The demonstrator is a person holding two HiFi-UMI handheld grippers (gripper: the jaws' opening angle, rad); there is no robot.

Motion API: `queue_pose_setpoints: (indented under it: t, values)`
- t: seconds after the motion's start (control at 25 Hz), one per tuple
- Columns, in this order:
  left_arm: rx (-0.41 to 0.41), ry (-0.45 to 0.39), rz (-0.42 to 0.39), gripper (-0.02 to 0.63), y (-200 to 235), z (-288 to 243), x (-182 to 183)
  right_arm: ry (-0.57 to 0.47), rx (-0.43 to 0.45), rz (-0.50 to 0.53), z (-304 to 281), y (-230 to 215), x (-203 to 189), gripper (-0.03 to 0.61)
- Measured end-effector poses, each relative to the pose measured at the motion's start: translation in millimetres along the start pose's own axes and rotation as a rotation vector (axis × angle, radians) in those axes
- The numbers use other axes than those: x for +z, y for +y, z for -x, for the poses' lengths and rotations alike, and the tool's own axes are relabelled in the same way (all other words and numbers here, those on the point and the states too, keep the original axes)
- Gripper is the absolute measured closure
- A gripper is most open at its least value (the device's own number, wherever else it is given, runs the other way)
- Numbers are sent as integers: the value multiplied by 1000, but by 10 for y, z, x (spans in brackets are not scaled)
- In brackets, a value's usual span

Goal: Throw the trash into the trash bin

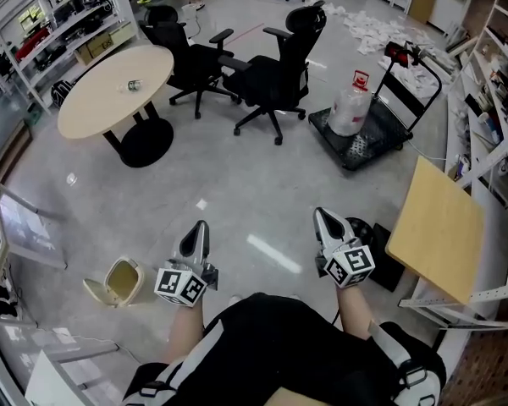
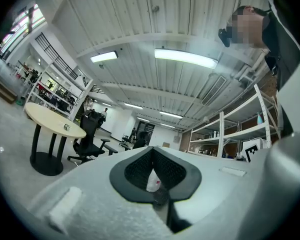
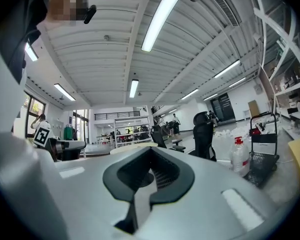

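Observation:
A small beige trash bin with its lid tipped open stands on the floor at the lower left, just left of my left gripper. That gripper is held level with its jaws together and nothing in them. My right gripper is shut and empty as well, held beside the left one. Far ahead, a small can-like piece of trash lies on a round beige table; the left gripper view shows it too. Both grippers are well short of the table.
Two black office chairs stand behind the table. A black cart carries a big water jug at the right. A wooden board leans on white shelving at the right. Scattered papers lie far back.

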State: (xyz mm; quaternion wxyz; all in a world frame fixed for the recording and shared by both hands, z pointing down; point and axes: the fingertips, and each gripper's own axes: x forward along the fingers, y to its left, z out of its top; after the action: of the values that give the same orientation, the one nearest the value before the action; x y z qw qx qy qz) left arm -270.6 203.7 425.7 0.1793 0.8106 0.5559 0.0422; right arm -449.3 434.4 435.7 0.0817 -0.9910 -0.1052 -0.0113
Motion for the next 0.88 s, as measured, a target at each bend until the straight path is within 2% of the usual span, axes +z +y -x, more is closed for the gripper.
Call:
queue_pose_setpoints:
  t: [0.28, 0.52, 0.72, 0.88]
  values:
    - [87, -67, 29, 611, 472, 360, 179, 11, 54, 1, -326, 457, -37, 574]
    - [128, -67, 29, 611, 963, 743, 330, 37, 143, 30, -723, 1127, -198, 574]
    - [179, -89, 54, 611, 1380, 1065, 411, 43, 162, 2, -982, 1545, -276, 574]
    - [200, -109, 65, 611, 1701, 1158, 421, 64, 218, 24, -1196, 1863, -303, 574]
